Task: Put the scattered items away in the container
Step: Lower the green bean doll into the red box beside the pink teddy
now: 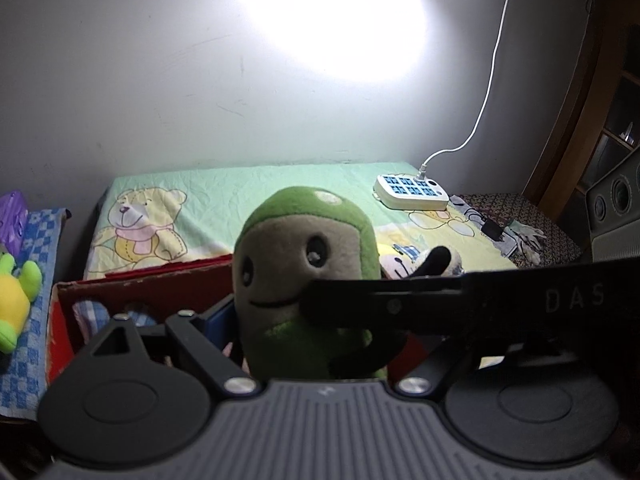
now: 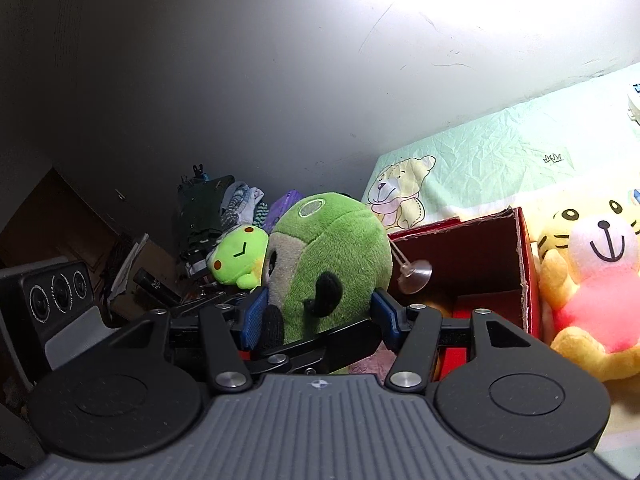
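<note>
A green plush doll with a beige face fills the middle of both wrist views. My right gripper is shut on its body, blue pads pressing each side. The right gripper's black finger crosses the doll in the left wrist view. My left gripper is around the doll's lower body; only its left pad shows, so its state is unclear. A red cardboard box stands just behind the doll and shows open to the right in the right wrist view.
A yellow tiger plush with a pink belly lies right of the box. A green frog plush lies on a blue checked cloth at left. A white power strip with its cable sits on the bear-print sheet.
</note>
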Tool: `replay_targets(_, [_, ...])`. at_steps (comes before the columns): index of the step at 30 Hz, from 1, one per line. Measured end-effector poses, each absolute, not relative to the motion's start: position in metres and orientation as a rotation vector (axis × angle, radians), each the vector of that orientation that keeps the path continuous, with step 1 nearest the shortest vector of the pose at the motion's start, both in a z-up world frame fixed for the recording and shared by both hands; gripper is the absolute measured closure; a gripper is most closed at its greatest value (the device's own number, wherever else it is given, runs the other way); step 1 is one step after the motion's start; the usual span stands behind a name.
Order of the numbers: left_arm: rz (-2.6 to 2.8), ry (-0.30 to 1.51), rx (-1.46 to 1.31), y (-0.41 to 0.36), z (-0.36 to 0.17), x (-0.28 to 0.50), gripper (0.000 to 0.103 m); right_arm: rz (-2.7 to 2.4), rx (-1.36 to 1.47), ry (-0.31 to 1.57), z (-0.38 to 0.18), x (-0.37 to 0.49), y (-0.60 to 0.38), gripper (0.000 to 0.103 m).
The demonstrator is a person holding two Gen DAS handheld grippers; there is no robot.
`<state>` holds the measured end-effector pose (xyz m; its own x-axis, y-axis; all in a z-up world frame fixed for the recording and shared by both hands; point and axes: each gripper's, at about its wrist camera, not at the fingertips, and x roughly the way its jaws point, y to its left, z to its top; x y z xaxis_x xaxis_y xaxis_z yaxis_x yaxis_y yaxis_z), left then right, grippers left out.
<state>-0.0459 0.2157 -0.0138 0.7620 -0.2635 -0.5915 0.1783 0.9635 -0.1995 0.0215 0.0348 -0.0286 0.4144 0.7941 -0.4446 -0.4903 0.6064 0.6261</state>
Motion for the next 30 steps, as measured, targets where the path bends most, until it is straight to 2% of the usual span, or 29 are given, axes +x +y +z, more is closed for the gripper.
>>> replay_targets(14, [-0.236,0.808,-0.161,0.217,-0.057,-0.024,0.016,0.823,0.379,0.923,-0.061,0.042,0.043,0.044])
replay_targets(26, [-0.247,0.926,-0.173,0.219,-0.077,-0.024,0.017,0.834,0.133,1.033,-0.062,0.044,0.069,0.043])
replay_targets(30, [-0.231,0.929,-0.149,0.216,-0.080,-0.024,0.017,0.821,0.101,1.025,-0.063,0.045,0.073,0.039])
